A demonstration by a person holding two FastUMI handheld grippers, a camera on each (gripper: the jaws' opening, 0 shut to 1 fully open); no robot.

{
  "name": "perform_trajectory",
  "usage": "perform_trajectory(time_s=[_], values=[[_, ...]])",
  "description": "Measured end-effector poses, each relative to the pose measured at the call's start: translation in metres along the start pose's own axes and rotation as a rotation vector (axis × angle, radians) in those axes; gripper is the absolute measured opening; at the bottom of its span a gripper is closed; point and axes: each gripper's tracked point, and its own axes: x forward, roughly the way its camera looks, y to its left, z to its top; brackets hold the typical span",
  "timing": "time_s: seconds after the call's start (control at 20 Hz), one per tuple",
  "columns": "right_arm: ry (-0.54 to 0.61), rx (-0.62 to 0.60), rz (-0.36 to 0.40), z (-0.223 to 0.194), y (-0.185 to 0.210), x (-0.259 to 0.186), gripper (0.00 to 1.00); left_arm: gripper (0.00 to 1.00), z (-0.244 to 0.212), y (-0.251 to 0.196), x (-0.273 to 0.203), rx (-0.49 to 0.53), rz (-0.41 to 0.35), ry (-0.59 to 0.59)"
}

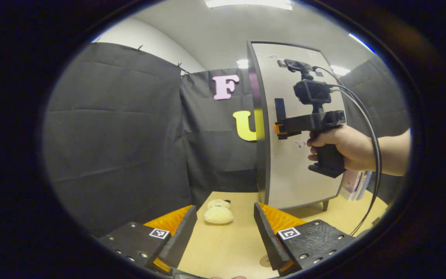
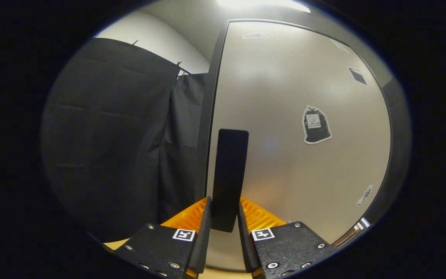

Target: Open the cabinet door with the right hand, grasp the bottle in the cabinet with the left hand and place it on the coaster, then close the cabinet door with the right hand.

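Right gripper pinched on the door handle, middle of its frame. Left gripper wide open, low over the tabletop. Cabinet door right of center.

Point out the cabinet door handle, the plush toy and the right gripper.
cabinet door handle (image 2: 229, 170): right gripper view, middle of the bar.
plush toy (image 1: 218, 212): left gripper view, its body.
right gripper (image 2: 225, 217): right gripper view, between its fingertips.

Recording booth: black cloth walls, cabinet on wooden table.
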Motion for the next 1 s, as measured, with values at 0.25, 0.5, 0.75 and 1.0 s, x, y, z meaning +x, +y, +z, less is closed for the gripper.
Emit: perform_trajectory(time_s=[0.25, 0.5, 0.75, 1.0], values=[[0.038, 0.027, 0.034, -0.001, 0.000, -0.006, 0.29, 0.85, -0.002, -0.003, 0.002, 0.000, -0.059, -0.015], [0.038, 0.023, 0.062, -0.001, 0.003, -0.024, 0.28, 0.86, -0.002, -0.002, 0.014, 0.002, -0.137, -0.025], [0.030, 0.024, 0.083, 0.004, 0.004, -0.053, 0.28, 0.84, -0.001, -0.018, 0.034, 0.009, -0.266, -0.034], [0.032, 0.017, 0.146, 0.004, 0.000, -0.077, 0.27, 0.87, 0.007, -0.030, 0.058, 0.008, -0.303, -0.058]])
